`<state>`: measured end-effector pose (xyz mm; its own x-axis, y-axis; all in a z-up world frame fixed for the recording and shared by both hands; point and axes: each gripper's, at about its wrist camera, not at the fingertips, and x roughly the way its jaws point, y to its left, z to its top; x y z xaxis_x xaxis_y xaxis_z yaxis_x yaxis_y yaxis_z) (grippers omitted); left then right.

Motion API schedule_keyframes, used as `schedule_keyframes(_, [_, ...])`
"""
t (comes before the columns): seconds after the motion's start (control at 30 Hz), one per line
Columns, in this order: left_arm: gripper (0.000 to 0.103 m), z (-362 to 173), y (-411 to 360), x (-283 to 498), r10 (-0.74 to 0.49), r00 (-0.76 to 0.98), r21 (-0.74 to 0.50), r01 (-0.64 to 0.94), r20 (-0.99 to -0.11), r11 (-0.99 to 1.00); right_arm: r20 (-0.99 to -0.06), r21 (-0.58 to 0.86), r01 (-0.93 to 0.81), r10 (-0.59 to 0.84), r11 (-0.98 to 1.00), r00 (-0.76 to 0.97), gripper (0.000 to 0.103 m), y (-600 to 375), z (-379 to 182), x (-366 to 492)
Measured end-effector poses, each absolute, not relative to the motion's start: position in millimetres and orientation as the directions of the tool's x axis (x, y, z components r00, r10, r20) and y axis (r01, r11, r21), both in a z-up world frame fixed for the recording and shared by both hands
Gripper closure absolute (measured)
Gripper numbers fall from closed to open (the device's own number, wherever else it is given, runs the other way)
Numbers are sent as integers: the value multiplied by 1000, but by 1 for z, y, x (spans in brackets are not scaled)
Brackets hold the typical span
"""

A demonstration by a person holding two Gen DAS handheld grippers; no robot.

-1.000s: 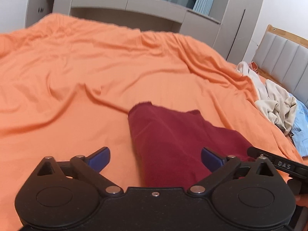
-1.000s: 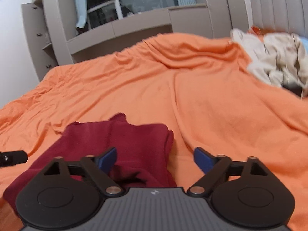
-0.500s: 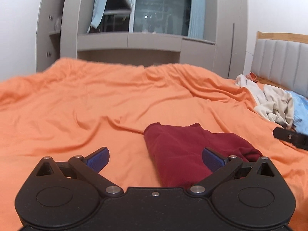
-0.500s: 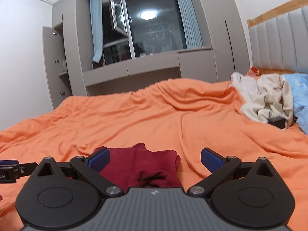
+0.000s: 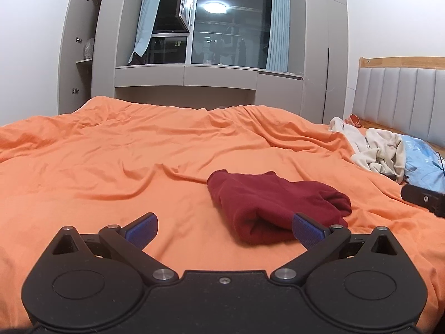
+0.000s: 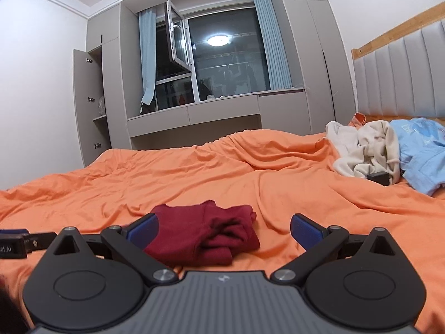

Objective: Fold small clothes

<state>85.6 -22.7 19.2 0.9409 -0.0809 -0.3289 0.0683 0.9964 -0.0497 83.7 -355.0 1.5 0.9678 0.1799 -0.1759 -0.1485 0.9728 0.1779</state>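
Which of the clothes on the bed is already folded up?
The dark red garment, a compact bundle lying alone on the orange bedsheet nearest both hand-held grippers. The cream garment and light blue garment lie crumpled together by the headboard.

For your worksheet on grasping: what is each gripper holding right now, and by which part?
Nothing. Both the left gripper and right gripper are open and empty; the red garment lies folded on the bed.

Both wrist views look low across the orange bed (image 5: pixel 167 153), sharing the window (image 6: pixel 222 64).
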Motion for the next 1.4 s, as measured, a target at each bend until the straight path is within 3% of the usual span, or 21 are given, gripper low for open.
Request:
schedule_keyframes(0.63, [0, -9, -26, 69, -60, 919, -32, 51, -390, 998, -137, 30, -174, 177, 984, 975, 0, -337, -17, 48])
schedule_keyframes(1.4, [0, -10, -27, 70, -43, 918, -22, 37, -393, 999, -125, 22, -167, 168, 986, 978, 0, -341, -18, 50])
